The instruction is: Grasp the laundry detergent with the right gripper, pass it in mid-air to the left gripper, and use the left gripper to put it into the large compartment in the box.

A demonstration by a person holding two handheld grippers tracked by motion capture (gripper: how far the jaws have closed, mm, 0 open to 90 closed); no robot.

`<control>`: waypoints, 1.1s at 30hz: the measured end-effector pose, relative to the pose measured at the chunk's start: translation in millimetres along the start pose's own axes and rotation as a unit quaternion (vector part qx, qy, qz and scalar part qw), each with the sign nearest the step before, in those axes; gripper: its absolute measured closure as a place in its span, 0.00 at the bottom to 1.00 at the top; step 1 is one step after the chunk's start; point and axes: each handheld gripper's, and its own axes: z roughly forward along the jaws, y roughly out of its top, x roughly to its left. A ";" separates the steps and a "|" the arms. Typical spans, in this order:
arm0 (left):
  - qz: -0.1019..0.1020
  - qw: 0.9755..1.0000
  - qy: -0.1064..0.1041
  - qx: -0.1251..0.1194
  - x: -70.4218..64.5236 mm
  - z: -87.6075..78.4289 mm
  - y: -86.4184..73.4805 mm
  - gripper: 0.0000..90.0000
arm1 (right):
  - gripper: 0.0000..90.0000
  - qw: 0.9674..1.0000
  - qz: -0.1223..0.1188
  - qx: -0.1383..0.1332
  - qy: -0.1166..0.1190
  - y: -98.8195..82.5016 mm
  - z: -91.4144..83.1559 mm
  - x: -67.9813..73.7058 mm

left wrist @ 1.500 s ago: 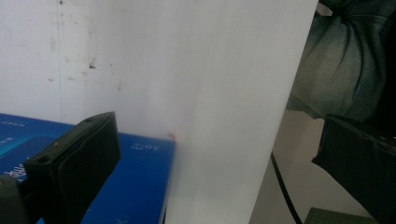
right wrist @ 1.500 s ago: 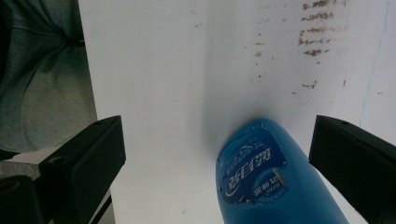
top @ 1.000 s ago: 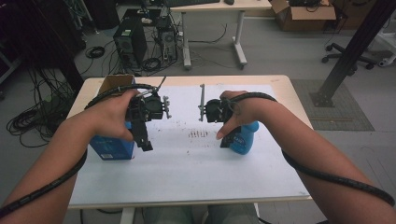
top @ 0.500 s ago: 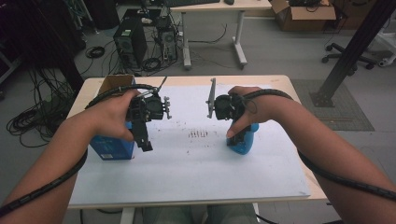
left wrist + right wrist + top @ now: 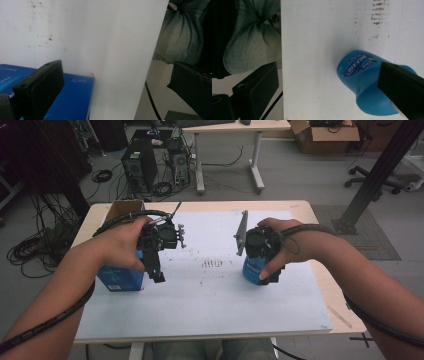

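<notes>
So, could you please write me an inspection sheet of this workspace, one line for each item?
Surface: white sheet covering the wooden table, with small dark marks near its middle.
Job's things: blue box at the left; blue bottle at the right, standing on the sheet.
Clutter: brown cardboard box at the table's far left corner.
Grippers: left tool above the blue box edge, jaws wide apart, holding nothing; right tool above the bottle, jaws wide apart, one jaw in front of the bottle.
Cables: black cable along each forearm; loose cables on the floor at the left.
Surroundings: computer tower, second desk, office chair, cardboard box on the floor.
</notes>
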 end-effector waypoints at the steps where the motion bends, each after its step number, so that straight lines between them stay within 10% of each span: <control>1: 0.000 1.000 0.000 0.000 -0.1 -0.1 0.4 0.00 | 0.04 1.000 -0.001 -0.003 -0.002 -2.3 -1.0 2.1; 22: 0.006 1.000 0.002 -0.001 -2.3 -4.8 7.0 0.00 | 0.04 0.997 0.072 -0.016 0.005 -74.4 6.8 20.7; 33: 0.008 1.000 0.001 0.005 -3.1 -3.5 7.0 0.00 | 0.04 0.991 0.126 -0.050 -0.002 -118.7 23.6 22.5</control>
